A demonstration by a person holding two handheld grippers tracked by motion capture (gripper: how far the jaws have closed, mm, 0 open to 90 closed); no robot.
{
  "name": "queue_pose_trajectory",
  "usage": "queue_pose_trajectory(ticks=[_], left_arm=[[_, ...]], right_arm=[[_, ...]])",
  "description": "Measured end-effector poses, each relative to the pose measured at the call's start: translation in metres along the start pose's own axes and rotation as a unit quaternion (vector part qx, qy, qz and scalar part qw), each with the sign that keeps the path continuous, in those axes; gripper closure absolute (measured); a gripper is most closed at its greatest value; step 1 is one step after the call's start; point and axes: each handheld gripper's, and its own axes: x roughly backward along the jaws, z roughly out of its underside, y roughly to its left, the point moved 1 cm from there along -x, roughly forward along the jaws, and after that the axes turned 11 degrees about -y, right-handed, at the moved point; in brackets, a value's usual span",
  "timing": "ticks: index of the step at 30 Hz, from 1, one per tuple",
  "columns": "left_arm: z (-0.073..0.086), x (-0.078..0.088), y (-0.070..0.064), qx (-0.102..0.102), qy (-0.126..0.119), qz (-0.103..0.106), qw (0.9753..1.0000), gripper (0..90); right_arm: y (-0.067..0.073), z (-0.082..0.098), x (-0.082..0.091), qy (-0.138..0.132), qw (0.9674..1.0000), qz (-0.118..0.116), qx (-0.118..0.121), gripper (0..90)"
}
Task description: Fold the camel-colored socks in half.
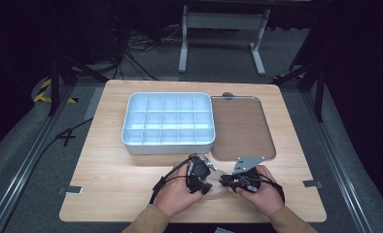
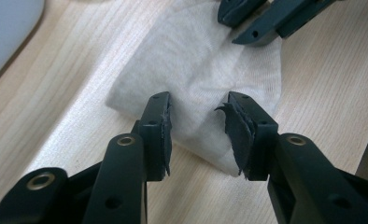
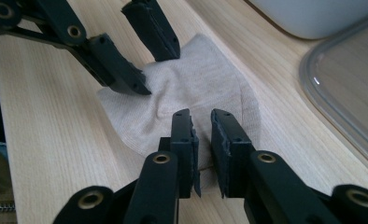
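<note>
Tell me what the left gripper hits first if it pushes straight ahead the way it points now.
Most likely the folded beige knit cloth lying right ahead of the left gripper, between its open jaws; beyond it sits the right gripper, though depth is hard to judge.

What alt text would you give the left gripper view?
A folded beige cloth lies on a light wooden table, with the left gripper poised over its near edge, jaws apart. The right gripper's black jaws reach the cloth's far edge.
</note>
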Motion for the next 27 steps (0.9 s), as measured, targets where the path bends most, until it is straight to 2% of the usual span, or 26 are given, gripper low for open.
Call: queue_pose_trajectory(ticks=[7,13,15,21,27], left_arm=[[0.002,-0.003,0.001,0.002,0.015,0.008,0.9998,60.4],[0.003,-0.003,0.001,0.002,0.007,0.006,1.0,59.9],[0.003,-0.003,0.001,0.001,0.008,0.005,1.0,59.9],[0.004,-0.002,0.002,0.003,0.005,0.005,1.0,58.9],[0.003,0.011,0.002,0.004,-0.011,0.008,0.9999,57.8]], right_arm=[[-0.005,0.008,-0.002,0.005,1.0,-0.003,-0.004,77.9],[-0.011,0.014,-0.002,-0.013,0.9997,-0.019,-0.01,77.9],[-0.011,0.014,-0.003,-0.013,0.9997,-0.019,-0.006,78.0],[-0.009,0.015,-0.003,-0.016,0.9997,-0.017,0.0,78.0],[-0.003,0.01,-0.003,-0.009,0.9999,0.003,0.014,74.5]])
